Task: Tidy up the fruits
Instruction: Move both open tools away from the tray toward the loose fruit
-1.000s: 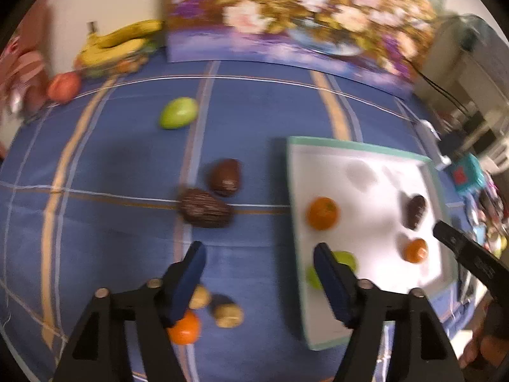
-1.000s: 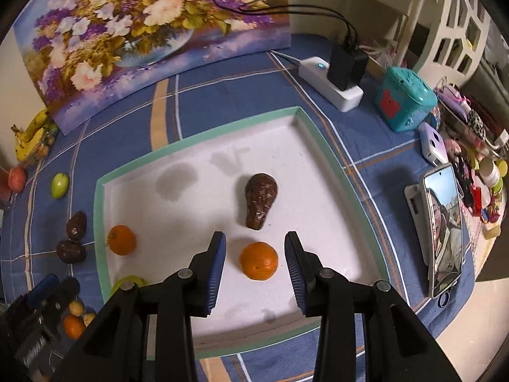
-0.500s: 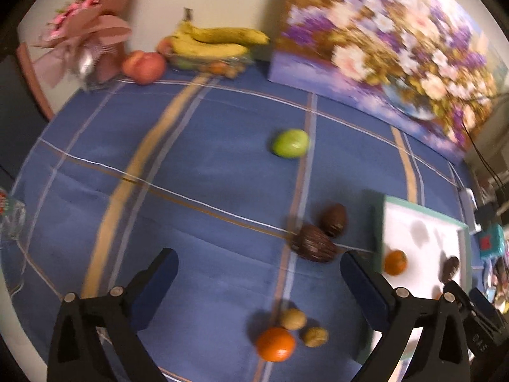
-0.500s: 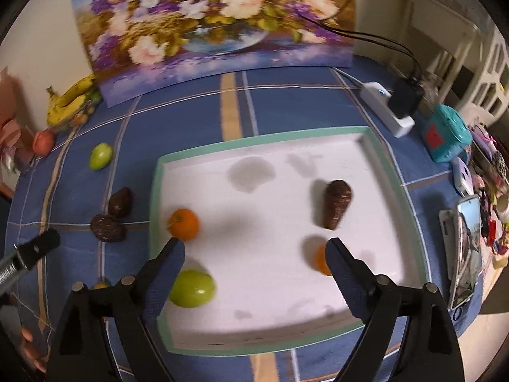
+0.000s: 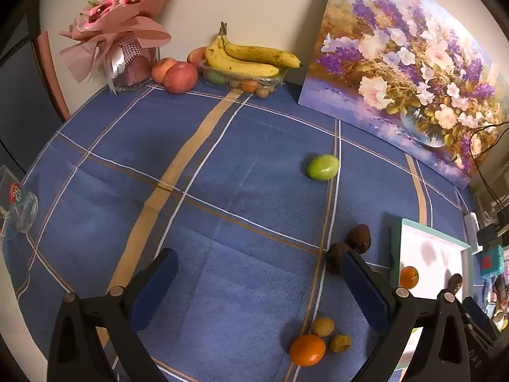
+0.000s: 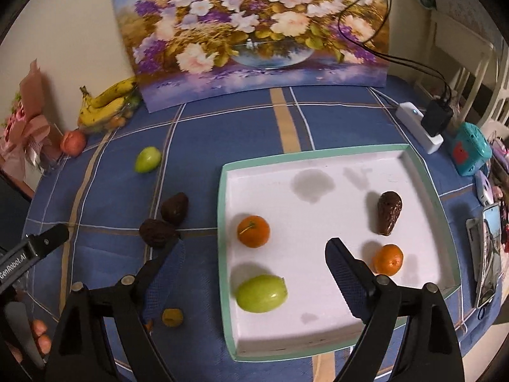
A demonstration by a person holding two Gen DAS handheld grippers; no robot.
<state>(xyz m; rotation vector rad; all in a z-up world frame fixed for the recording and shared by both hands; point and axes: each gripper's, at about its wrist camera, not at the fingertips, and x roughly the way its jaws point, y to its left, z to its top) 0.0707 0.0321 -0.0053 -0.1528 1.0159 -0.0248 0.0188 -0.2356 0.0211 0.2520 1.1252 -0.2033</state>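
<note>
Right wrist alone shows tray's [image 6: 423,172] green fruit [image 6: 261,293].

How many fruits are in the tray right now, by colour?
Orange fruits: 2
Green fruit: 1
Dark brown fruit: 1
Total in the tray: 4

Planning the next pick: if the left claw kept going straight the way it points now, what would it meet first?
Probably just bare blue tablecloth. The left claw stands open and empty, with nothing between its fingers. The nearest fruit, a dark avocado, sits beside the right-hand finger, though depth is hard to judge.
</note>
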